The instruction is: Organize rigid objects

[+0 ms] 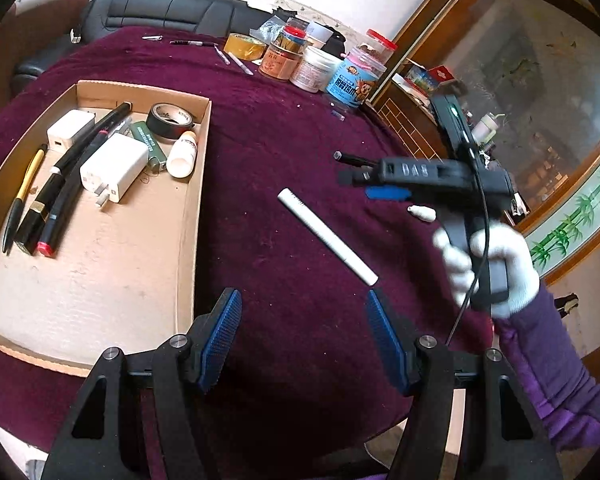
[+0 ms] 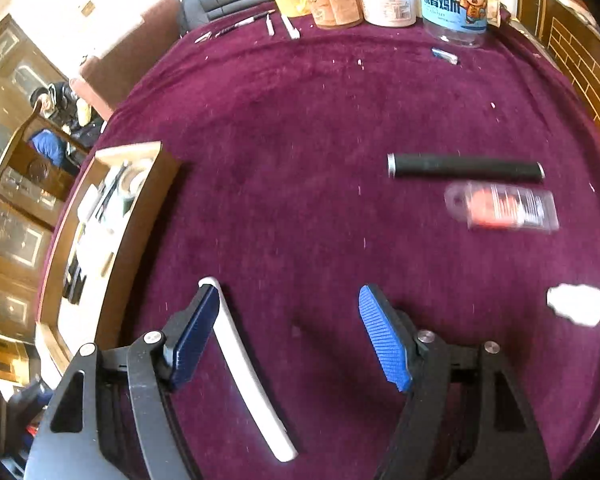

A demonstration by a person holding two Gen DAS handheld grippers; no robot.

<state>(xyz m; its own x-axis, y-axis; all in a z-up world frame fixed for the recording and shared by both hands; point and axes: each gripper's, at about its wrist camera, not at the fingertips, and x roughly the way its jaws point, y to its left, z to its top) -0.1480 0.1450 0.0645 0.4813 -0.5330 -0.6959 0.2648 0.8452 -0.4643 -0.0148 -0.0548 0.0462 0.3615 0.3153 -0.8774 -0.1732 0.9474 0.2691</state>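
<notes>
My left tool (image 1: 304, 336) is spread wide and empty; my right tool (image 2: 288, 336) likewise. The white stick (image 1: 327, 236) lies on the desk (image 1: 284, 152) just ahead of my left tool, slim, smooth, plain. It looks light, stiff, likely to roll; I'd pinch mid-length. Farther left sits the box (image 1: 198, 184).

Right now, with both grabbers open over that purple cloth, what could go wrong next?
The white stick lies between the right gripper fingers, close against one pad; closing might nudge or roll it rather than pinch it. The cardboard box is already crowded at its far end, so a long piece could land across the chargers. The left gripper hovers nearby and might collide.
</notes>
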